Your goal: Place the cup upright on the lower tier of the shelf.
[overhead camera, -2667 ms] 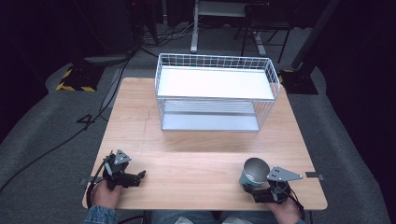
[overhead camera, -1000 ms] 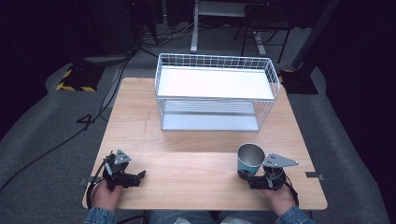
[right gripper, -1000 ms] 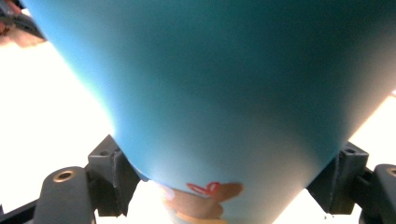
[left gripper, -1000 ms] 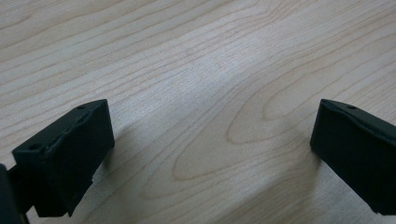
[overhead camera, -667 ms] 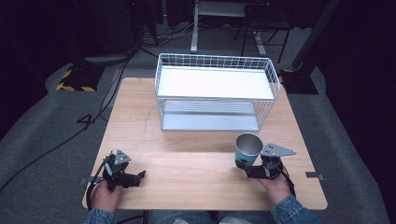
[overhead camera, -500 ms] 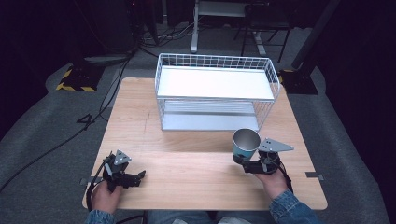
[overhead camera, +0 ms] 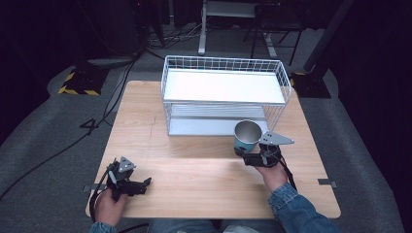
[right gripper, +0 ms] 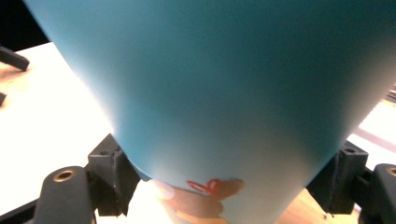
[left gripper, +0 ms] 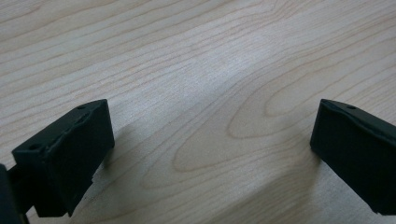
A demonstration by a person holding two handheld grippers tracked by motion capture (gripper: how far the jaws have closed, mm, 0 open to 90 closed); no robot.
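Matt teal cup — pale wood table.

Both grippers are black: the left gripper carries a small grey three-cornered plate, the right gripper a larger one, each trailing a black cable. Blue denim sleeve on the right arm. Blocky black jaws with small screw holes.

Table brightly lit from overhead, surroundings dark; glare noted on rack shelf; teal cup rendered close and blurred.

right tongs carried teal cup forward toward wire basket
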